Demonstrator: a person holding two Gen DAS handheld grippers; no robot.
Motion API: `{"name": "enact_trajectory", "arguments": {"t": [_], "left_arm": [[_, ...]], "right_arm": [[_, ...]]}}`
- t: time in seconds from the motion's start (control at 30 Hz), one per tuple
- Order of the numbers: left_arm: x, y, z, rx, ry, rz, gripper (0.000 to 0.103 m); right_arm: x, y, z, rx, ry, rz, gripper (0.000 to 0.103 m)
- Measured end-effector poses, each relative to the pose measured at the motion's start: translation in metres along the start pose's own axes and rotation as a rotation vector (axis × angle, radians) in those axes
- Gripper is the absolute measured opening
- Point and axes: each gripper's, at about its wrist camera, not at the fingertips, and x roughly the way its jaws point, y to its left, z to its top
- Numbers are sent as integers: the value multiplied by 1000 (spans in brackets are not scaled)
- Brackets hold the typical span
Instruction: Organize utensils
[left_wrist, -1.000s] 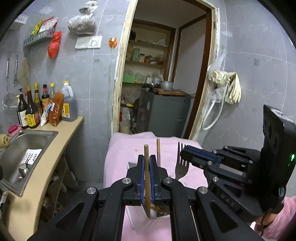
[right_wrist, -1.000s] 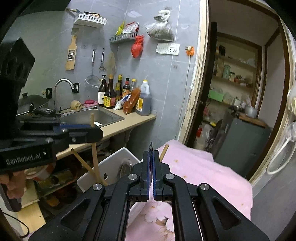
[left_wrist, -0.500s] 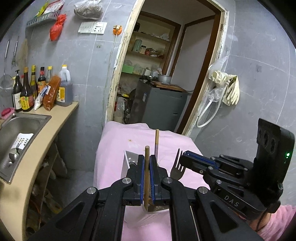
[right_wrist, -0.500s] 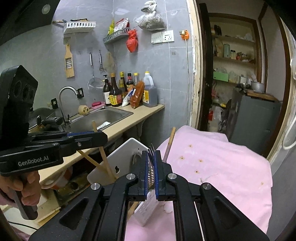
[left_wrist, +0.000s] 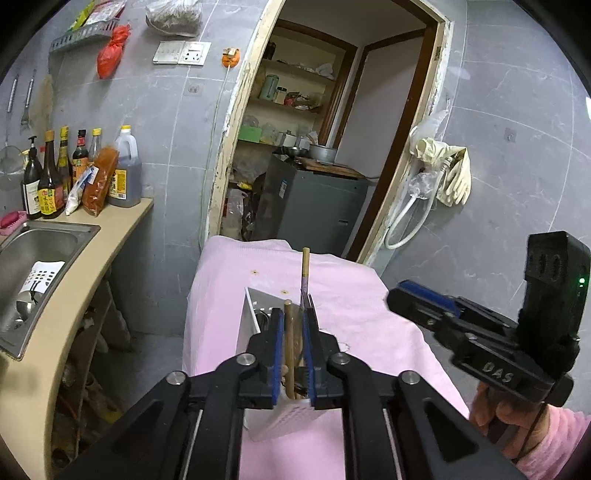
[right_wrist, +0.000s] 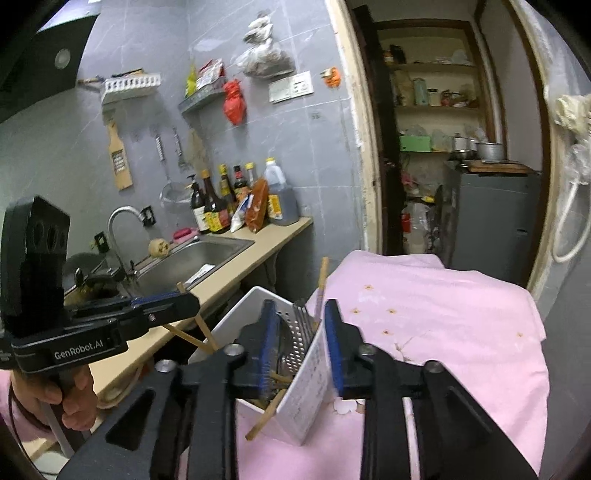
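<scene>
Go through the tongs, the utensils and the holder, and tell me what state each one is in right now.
Left tongs: parted a little around a wooden chopstick, grip unclear.
Right tongs: open, empty, either side of the fork.
Fork: standing in the holder, tines up.
White utensil holder: upright on the pink cloth, holding utensils.
Second chopstick: standing in the holder.

White perforated utensil holder (right_wrist: 314, 373) stands on pink cloth, tilted, rectangular, open top. Inside it: metal fork (right_wrist: 303, 317), tines up, leaning against the right wall; wooden chopstick (right_wrist: 322, 277) sticking up tallest at the far corner, tilted slightly; another wooden chopstick (left_wrist: 289, 354) upright in the near part of the holder (left_wrist: 258, 373). One more brown stick (right_wrist: 266, 415) slants out low at the holder's front edge. Holder's bottom contents unclear.
</scene>
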Motion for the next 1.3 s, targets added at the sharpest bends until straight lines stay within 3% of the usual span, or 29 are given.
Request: {"name": "enact_trajectory", "arguments": {"t": [0.23, 0.3, 0.5, 0.6, 0.67, 1.0, 1.3], "left_arm": [[-25, -13, -14, 1, -64, 31, 52], [-36, -20, -23, 3, -83, 46, 67], [-66, -38, -56, 20, -118, 87, 99], [-82, -45, -75, 22, -136, 99, 102], [-90, -49, -86, 19, -133, 100, 103], [-125, -71, -136, 100, -127, 122, 103], [-137, -78, -158, 101, -109, 126, 103]], "right_arm": [[-50, -8, -14, 50, -54, -111, 48], [-68, -10, -22, 66, -67, -150, 58], [-123, -16, -55, 113, -80, -246, 85], [-151, -15, -76, 120, -82, -301, 98], [-166, -14, -89, 126, -85, -319, 100], [-223, 1, -145, 128, -94, -393, 102], [-242, 6, -162, 136, -100, -415, 102]]}}
